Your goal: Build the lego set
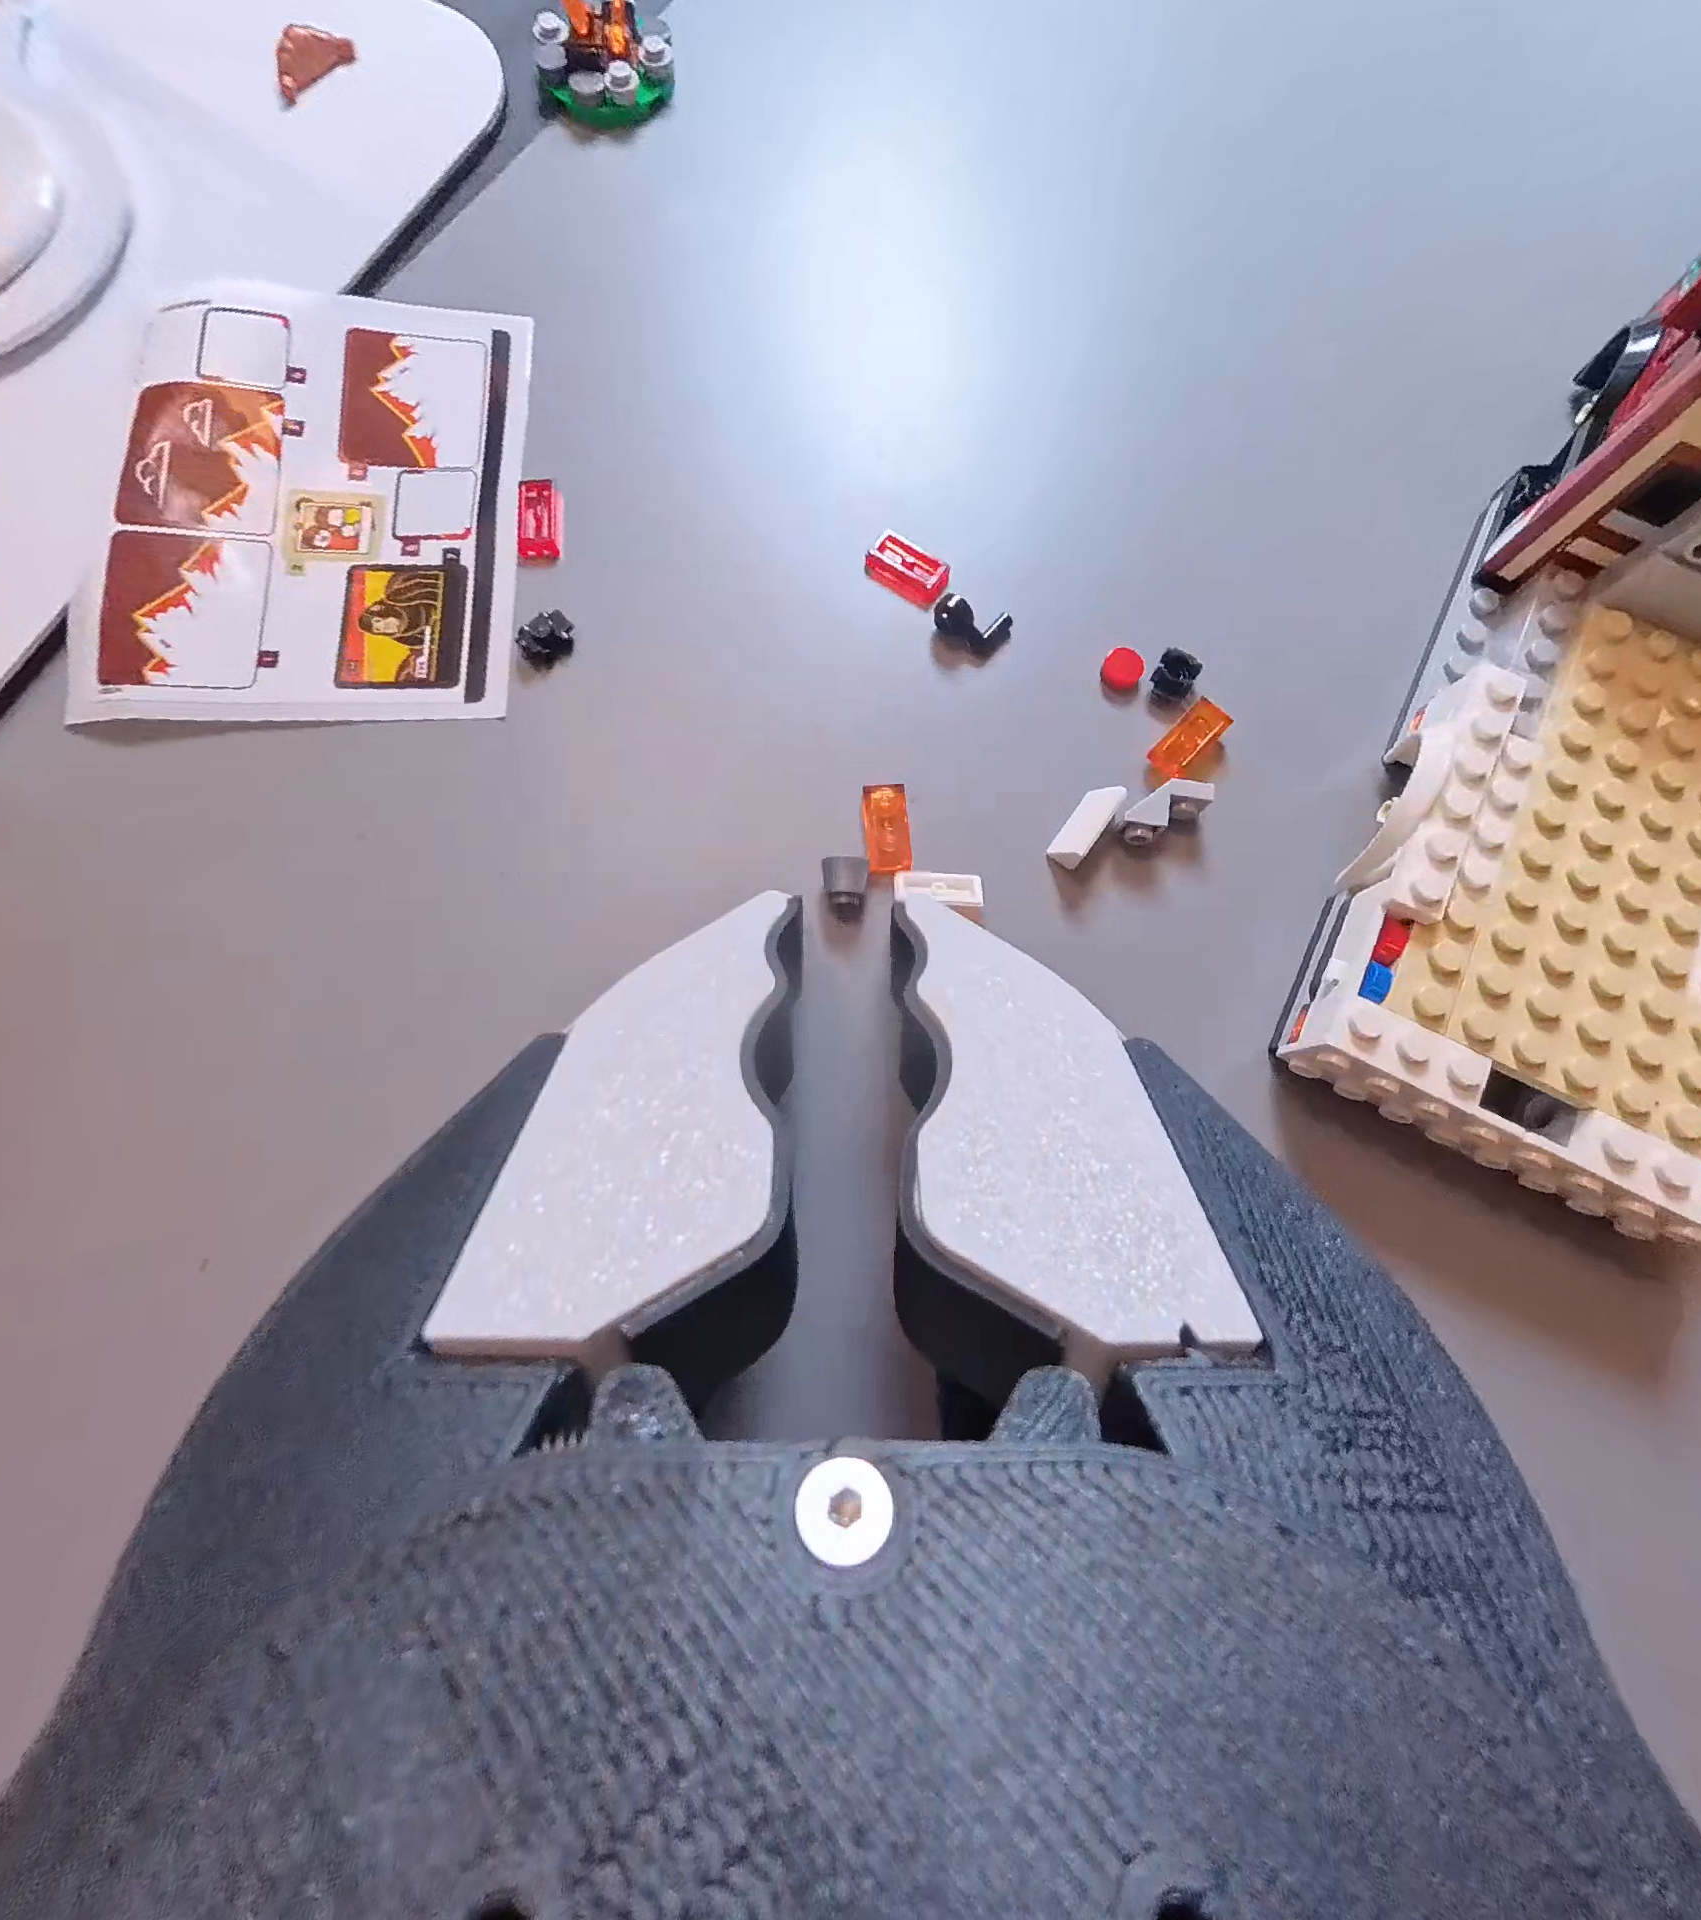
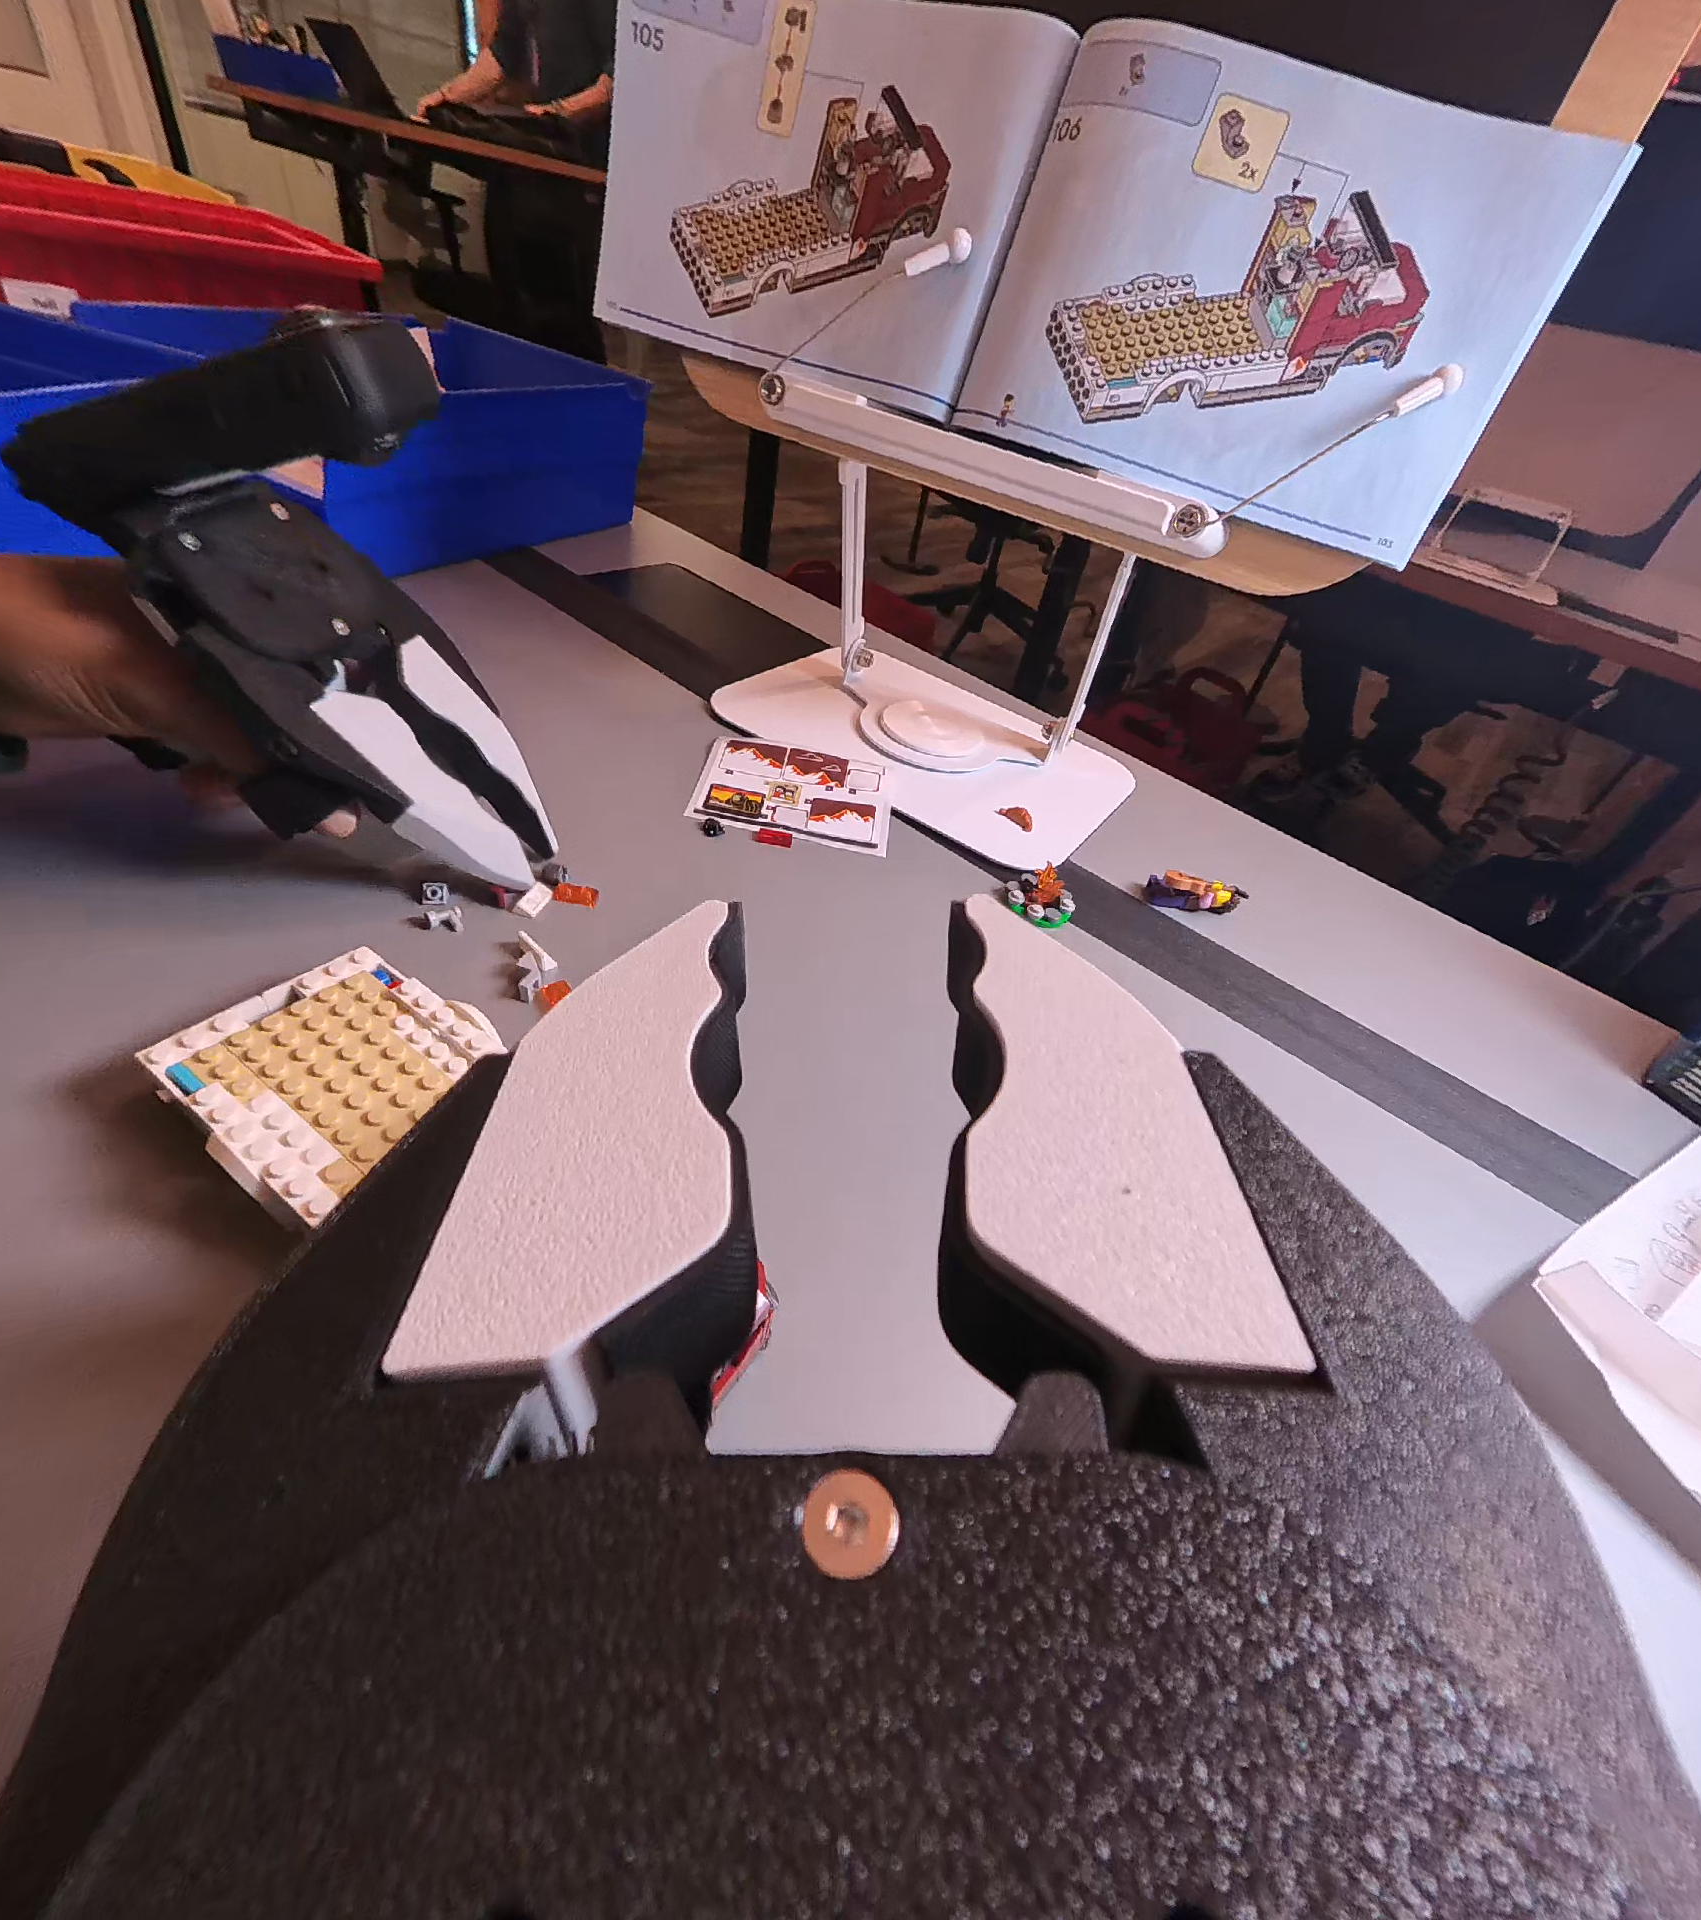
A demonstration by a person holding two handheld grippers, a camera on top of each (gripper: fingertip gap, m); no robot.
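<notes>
Small dark grey cone piece (image 1: 844,884) seen on counter (image 1: 929,364) directly ahead of left tongs (image 1: 846,906), in line with narrow gap; tips slightly parted, nothing pinched. Right tongs (image 2: 846,914) spread wide, empty, well apart. Left judged nearer.

Truck model (image 1: 1594,831) — cab end cut off at right frame edge. Hand (image 2: 46,665) at left edge — blurred, partly behind the gripper.
</notes>
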